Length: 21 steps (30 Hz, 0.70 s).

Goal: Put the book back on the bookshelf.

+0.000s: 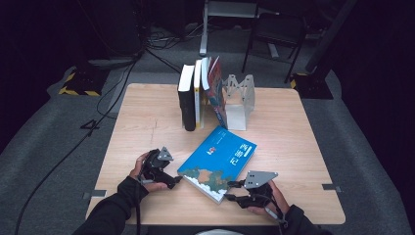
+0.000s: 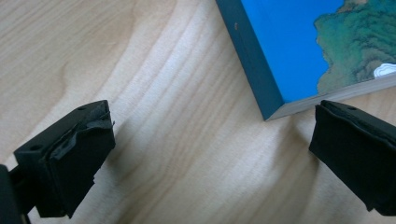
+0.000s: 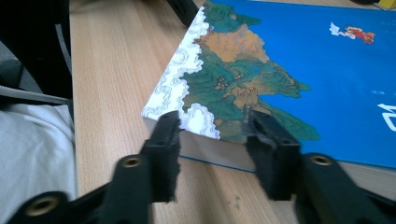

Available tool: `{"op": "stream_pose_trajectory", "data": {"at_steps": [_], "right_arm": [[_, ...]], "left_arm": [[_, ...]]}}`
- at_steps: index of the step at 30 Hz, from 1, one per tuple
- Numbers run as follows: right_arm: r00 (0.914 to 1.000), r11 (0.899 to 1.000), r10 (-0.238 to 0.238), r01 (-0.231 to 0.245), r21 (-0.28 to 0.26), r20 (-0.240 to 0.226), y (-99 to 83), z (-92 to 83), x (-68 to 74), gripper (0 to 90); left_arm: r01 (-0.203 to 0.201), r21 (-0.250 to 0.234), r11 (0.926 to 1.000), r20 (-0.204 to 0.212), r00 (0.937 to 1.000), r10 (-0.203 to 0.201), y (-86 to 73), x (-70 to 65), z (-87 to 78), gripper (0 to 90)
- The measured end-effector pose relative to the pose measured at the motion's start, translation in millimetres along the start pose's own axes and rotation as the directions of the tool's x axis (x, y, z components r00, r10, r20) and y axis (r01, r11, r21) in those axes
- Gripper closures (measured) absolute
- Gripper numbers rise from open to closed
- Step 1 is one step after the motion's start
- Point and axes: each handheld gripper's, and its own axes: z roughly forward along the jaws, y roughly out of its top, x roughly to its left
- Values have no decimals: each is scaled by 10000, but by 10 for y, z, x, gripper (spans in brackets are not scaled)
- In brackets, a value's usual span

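You see a bright blue book [image 1: 219, 162] with green-and-ochre landscape art and white scrolled clouds, on your pale wood-grain table [image 1: 293, 147]; the standing books [image 1: 200, 93] show black, yellow and red.

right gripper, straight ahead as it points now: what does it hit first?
Probably the blue book. The right gripper has its jaws open at the book's near page edge, so it meets that edge first; whether they already touch is unclear.

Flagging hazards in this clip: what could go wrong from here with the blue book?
The right gripper stands open at the book's near edge, gripping nothing; a lift now might miss. The left gripper is open beside a corner and could push the book askew. The upright books lean and might topple if bumped.
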Motion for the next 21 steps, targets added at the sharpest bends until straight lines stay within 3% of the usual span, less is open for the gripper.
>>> {"op": "stream_pose_trajectory", "data": {"at_steps": [2, 4, 6, 8, 9, 10, 11, 12, 13, 14, 15, 16, 18, 21], "right_arm": [[9999, 10000, 81, -81, 23, 70, -40, -61, -20, 473], [9965, 9994, 25, -53, 329, 832, -137, -179, -109, 430], [9832, 9974, -393, 280, 658, 1780, -207, -257, -203, 414], [9740, 9979, -297, 160, 623, 2246, -246, -346, -390, 384], [9740, 9979, -297, 160, 623, 2246, -246, -346, -390, 384], [9748, 9993, -46, -39, 376, 2230, -263, -398, -514, 379], [9758, 9949, 993, -1003, -47, 1949, -297, -485, -811, 327], [9766, 9929, 1185, -1191, -78, 1795, -305, -499, -892, 317], [9774, 9933, 1127, -1154, 48, 1790, -311, -502, -977, 313], [9774, 9933, 1127, -1154, 48, 1790, -311, -502, -977, 313], [9752, 9948, 947, -1002, 177, 2001, -311, -492, -1041, 305], [9839, 9948, 991, -1012, 67, 1490, -305, -457, -1139, 293], [9886, 9978, 514, -567, 332, 1417, -296, -392, -1190, 297], [9897, 9973, 446, -521, 521, 1357, -320, -319, -1250, 294]], "left_arm": [[-117, 2, 9999, -110, 9999, 117, 2, 0, -5, 0], [-205, -42, 9998, -372, 9991, 204, 2, -26, -13, 1], [-220, -67, 9997, -497, 9985, 217, -6, -37, -18, 2], [-186, -101, 9998, -593, 9981, 180, -19, -40, -16, 3], [-186, -101, 9998, -593, 9981, 180, -19, -40, -16, 4], [-102, -122, 9999, -585, 9982, 95, -27, -35, -16, 4], [-10, -116, 9999, -596, 9982, 3, -33, -30, -18, 4], [1, -151, 9999, -618, 9981, -10, -36, -25, -18, 5], [83, -147, 9999, -566, 9984, -91, -40, -20, -18, 7], [113, -165, 9998, -546, 9984, -122, -44, -19, -18, 7], [98, -202, 9997, -521, 9986, -109, -49, -23, -22, 11], [102, -287, 9995, -434, 9990, -114, -60, -26, -31, 38], [122, -385, 9992, -318, 9994, -135, -73, -25, -34, 62], [110, -423, 9990, -366, 9993, -125, -79, -29, -38, 75]]}}
